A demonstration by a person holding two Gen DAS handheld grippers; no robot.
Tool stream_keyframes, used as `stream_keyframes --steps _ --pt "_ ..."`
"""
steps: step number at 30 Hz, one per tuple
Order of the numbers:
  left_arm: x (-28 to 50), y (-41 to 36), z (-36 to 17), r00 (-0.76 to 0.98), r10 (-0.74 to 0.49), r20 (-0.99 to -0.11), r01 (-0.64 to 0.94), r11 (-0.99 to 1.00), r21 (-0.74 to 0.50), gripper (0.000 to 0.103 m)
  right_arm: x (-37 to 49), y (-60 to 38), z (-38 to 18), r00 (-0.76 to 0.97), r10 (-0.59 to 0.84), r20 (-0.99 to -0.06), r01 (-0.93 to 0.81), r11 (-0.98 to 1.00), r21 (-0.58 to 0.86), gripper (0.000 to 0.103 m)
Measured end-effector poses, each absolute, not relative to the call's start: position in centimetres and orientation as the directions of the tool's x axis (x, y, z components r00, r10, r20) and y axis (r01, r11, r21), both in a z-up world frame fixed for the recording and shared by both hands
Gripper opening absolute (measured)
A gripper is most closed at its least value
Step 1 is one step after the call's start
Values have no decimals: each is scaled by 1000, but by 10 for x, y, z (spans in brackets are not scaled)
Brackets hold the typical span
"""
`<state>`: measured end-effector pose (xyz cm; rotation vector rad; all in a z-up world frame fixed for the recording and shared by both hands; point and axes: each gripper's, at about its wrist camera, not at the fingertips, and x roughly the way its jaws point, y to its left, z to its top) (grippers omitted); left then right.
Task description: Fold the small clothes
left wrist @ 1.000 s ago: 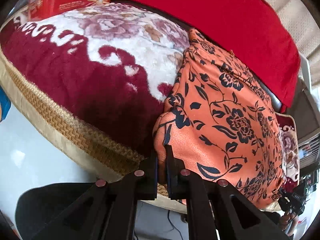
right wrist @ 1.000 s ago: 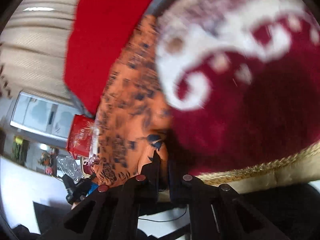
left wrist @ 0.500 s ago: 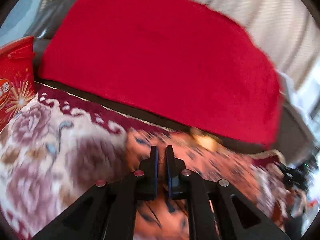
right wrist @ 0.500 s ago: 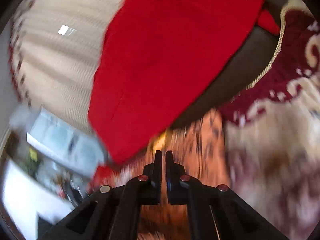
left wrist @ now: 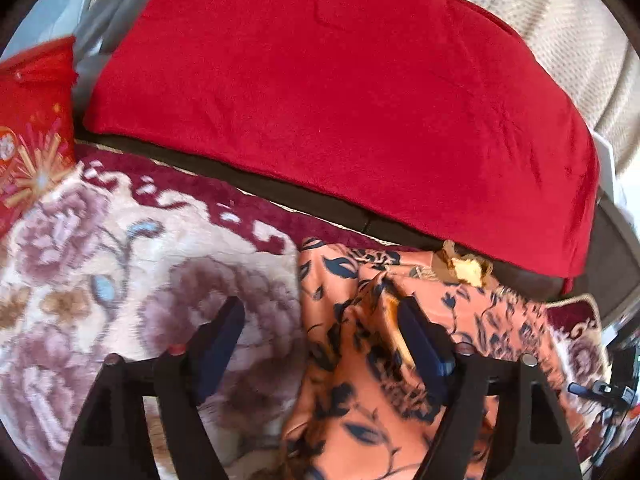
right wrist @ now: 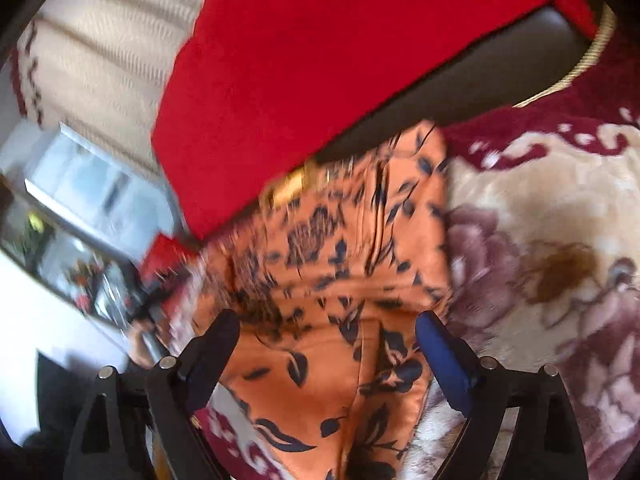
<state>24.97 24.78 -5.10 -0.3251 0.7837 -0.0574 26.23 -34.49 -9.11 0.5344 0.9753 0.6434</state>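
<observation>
- Just sprung apart: left gripper [left wrist: 320, 320] and right gripper [right wrist: 326, 332], both clamped narrow earlier, now gaping, gripping nothing.
- Orange black-flowered thin garment [right wrist: 340, 280] lying loose on plush floral maroon-and-cream blanket [left wrist: 100, 280], beneath both.

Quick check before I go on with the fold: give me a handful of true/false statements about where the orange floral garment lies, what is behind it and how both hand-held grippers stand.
1. The orange floral garment lies on the flowered plush blanket. True.
2. The left hand-held gripper is clamped shut on the garment. False: its jaws have just been opening and stand wide; cloth lies under them, not pinched.
3. A red blanket covers the backrest behind the garment. True.
4. The right hand-held gripper holds a folded towel. False: its jaws have just opened and stand apart over the garment, gripping nothing.
5. The garment is plain blue. False: it is orange with dark flowers and leaves.
</observation>
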Motion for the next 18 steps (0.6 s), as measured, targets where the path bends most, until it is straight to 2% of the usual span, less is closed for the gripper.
stream_keyframes --steps 2,3,5,6,7,9,12,16,18 --pt "250 249 -56 681 -174 -711 -49 958 -281 80 261 -333 -112 323 673 -665 -265 739 619 75" --pt "249 250 -59 673 -170 -720 -50 961 -273 80 256 -323 -122 293 648 -703 -269 761 590 57" --pt "253 250 -66 651 -159 -742 -42 969 -244 80 248 -315 -123 299 614 -731 -287 788 544 40" --pt "257 251 -67 650 -148 -745 -44 972 -231 80 245 -313 -120 302 616 -727 -296 786 543 24" --pt "262 250 -68 654 -146 -742 -41 973 -227 80 243 -312 -115 314 604 -732 -300 795 527 16" --pt "272 246 -70 648 -171 -742 -21 970 -242 80 242 -306 -106 329 585 -741 -317 808 497 11" --pt "288 227 -70 645 -207 -735 45 971 -234 80 246 -310 -98 346 586 -733 -341 806 484 10" --pt "307 196 -77 642 -181 -745 169 981 -92 80 248 -312 -99 353 613 -707 -345 788 511 10" --pt "323 189 -85 585 -169 -793 170 982 -84 80 248 -317 -105 346 629 -697 -347 775 528 10"
